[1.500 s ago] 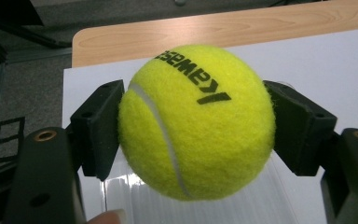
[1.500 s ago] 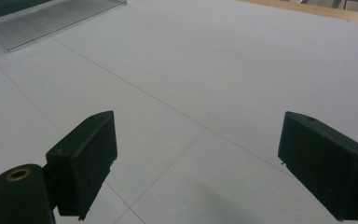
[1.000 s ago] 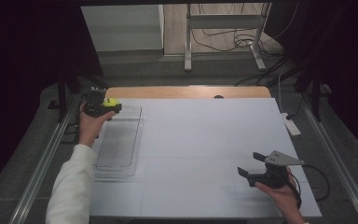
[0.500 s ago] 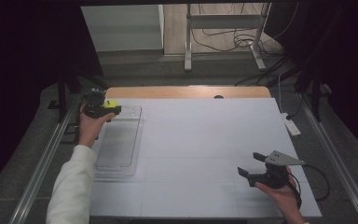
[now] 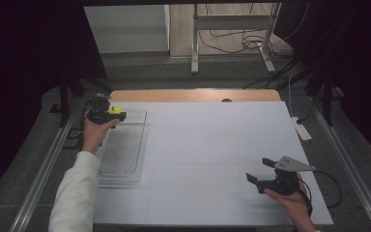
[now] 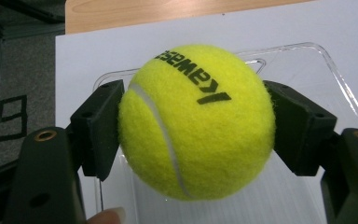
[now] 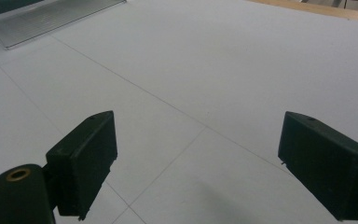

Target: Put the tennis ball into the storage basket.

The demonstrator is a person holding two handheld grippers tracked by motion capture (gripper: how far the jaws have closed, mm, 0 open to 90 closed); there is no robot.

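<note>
Above the far end of the clear tray (image 5: 123, 150), at the left side of the bench (image 5: 212, 145), the left tongs (image 6: 193, 121) clamp a yellow tennis ball (image 6: 196, 121) between both pads. Near the front right corner, the right tongs (image 5: 261, 170) stand wide open and hold nothing.

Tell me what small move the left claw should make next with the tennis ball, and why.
Probably lower it and open. The left claw clamps the tennis ball above the far end of the clear tray, so a short descent should set it inside.
</note>
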